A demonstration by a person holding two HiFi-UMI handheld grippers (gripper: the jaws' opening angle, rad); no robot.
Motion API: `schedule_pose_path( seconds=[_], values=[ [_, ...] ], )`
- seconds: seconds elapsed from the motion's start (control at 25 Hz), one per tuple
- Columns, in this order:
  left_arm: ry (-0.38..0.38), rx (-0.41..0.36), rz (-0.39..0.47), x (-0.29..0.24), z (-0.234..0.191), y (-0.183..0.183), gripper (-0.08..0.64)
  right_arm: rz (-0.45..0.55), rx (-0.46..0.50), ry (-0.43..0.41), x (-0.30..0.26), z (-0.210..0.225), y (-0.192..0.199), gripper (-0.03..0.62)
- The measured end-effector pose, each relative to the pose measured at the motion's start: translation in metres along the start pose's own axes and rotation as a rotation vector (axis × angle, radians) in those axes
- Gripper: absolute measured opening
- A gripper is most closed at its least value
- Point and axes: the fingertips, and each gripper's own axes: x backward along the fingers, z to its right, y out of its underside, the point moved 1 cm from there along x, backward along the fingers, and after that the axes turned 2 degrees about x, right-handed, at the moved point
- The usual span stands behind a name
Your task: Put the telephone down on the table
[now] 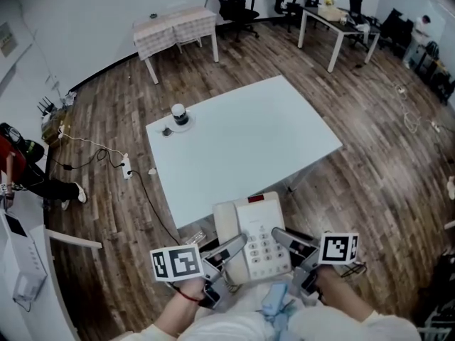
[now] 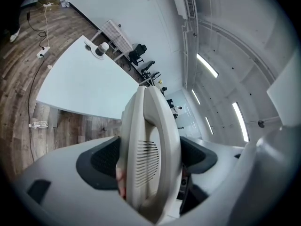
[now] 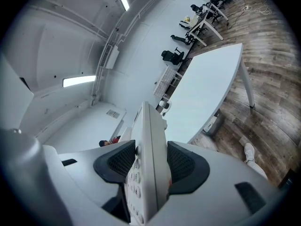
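Cream telephone [image 1: 254, 234] held up between the two grippers, close to the person's body, with its far end at the near edge of the white counter [image 1: 242, 141]. Left gripper [image 1: 234, 247]: fingers closed narrow on the handset side of the telephone; right gripper [image 1: 283, 239]: fingers clamped on the keypad side, with the buttons showing beside one pad. A small cup [image 1: 180, 114] stands near the counter's far left corner, well apart from the telephone.
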Motion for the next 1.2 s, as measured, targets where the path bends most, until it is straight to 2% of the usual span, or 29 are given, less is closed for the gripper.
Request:
schedule_pose_path(
  seconds=[0.16, 0.32, 0.48, 0.6, 0.84, 0.96, 1.12, 1.2],
  values=[
    [-0.010, 0.006, 0.005, -0.018, 0.008, -0.023, 0.396, -0.002, -0.032, -0.023, -0.009, 0.000, -0.029, 0.230],
    [-0.009, 0.018, 0.013, -0.039, 0.016, -0.042, 0.396, -0.029, -0.025, 0.052, -0.009, 0.019, -0.055, 0.230],
    [-0.017, 0.031, 0.024, -0.059, 0.022, -0.064, 0.396, -0.046, -0.024, 0.041, -0.019, 0.026, -0.085, 0.230],
    [-0.032, 0.027, 0.028, -0.073, 0.025, -0.079, 0.396, -0.051, -0.017, -0.006, -0.028, 0.027, -0.107, 0.230],
    [-0.028, 0.034, 0.050, -0.110, 0.031, -0.106, 0.396, -0.064, -0.025, 0.004, -0.036, 0.048, -0.149, 0.230],
    [-0.044, 0.034, 0.058, -0.124, 0.032, -0.114, 0.396, -0.086, -0.016, 0.036, -0.034, 0.061, -0.164, 0.230],
    [-0.038, 0.058, 0.076, -0.140, 0.033, -0.122, 0.396, -0.107, 0.005, -0.020, -0.043, 0.063, -0.183, 0.230],
    [-0.043, 0.068, 0.083, -0.145, 0.029, -0.127, 0.396, -0.122, -0.006, 0.007, -0.047, 0.071, -0.187, 0.230]
  ],
)
